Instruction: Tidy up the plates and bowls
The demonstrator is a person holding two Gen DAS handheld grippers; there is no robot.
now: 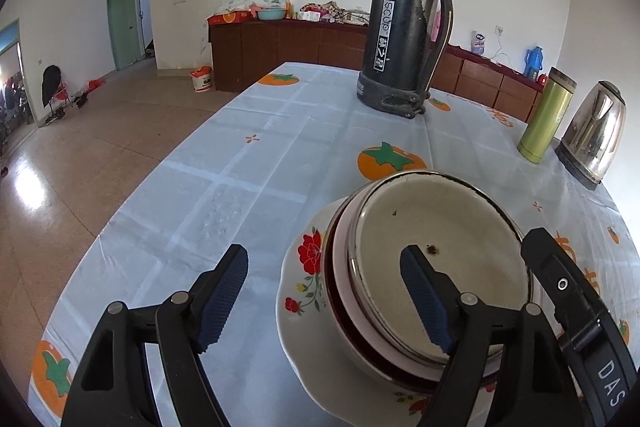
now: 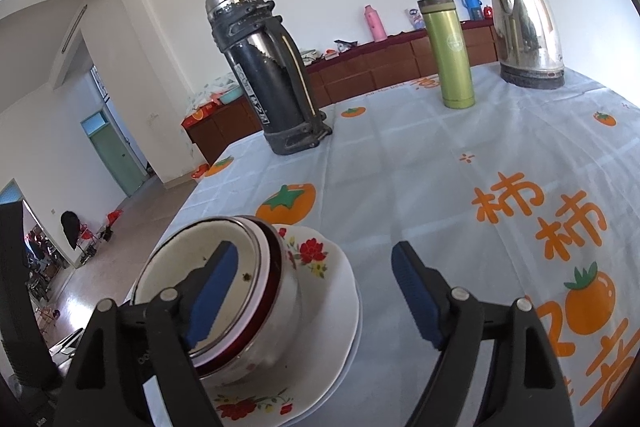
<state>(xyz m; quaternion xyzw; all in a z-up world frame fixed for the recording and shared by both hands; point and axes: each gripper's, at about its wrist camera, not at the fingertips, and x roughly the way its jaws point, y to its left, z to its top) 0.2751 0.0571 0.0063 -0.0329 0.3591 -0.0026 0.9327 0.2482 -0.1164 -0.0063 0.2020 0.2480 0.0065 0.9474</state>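
Note:
A stack of nested bowls point(image 1: 436, 259) stands on a white plate with red flowers point(image 1: 302, 291) on the table. The top bowl is cream inside with a metal rim; a dark red rim and a pink one show below it. My left gripper point(image 1: 324, 301) is open and empty, its left finger over bare cloth, its right finger over the bowls. In the right wrist view the bowls point(image 2: 224, 283) sit on stacked flowered plates point(image 2: 328, 303). My right gripper point(image 2: 316, 303) is open and empty, straddling the stack's right side.
A tall black thermos point(image 1: 404, 23) stands at the far side of the table point(image 1: 248, 163), which has a persimmon-print cloth. A green flask point(image 1: 546, 115) and a steel kettle point(image 1: 594, 133) stand at the right. The table's left edge drops to the floor.

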